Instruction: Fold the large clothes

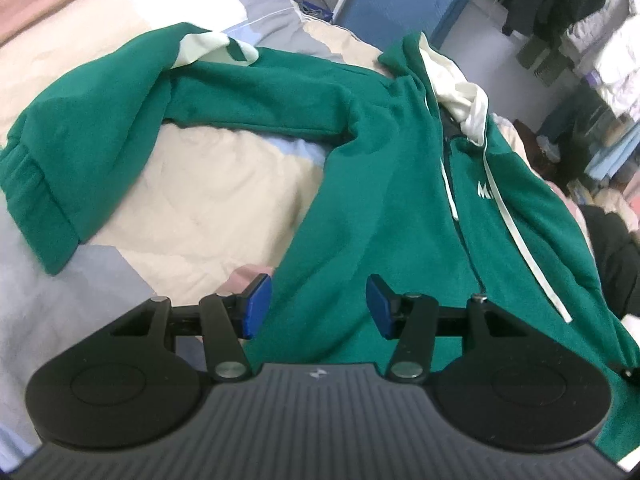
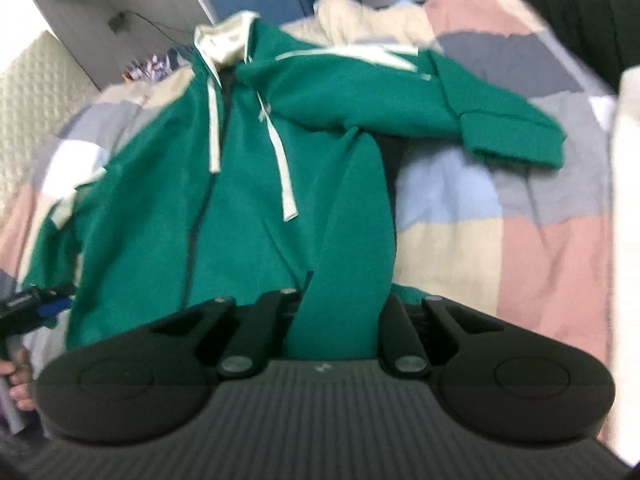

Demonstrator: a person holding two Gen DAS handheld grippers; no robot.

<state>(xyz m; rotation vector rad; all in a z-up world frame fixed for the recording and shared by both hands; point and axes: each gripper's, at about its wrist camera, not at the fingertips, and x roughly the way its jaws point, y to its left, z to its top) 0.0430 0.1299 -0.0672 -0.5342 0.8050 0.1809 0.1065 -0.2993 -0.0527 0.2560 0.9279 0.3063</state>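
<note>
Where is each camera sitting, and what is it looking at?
Left wrist: sits on the left gripper, jaws open over the green hoodie's hem, looking toward its hood; only the gripper shows.
Right wrist: sits on the right gripper, whose jaws hold a fold of hoodie; the left gripper and the person's fingers show at left.
Both share the hoodie, its white drawstrings and the patchwork quilt.

the hoodie [image 1: 400,200] lies spread on the patchwork quilt [image 1: 208,200], its hood [image 1: 456,92] at the far end. one sleeve [image 1: 100,132] stretches out to the left across the quilt. the left gripper [image 1: 319,306] hovers over the hem; the right gripper [image 2: 338,320] has a fold of the hoodie between its jaws.
</note>
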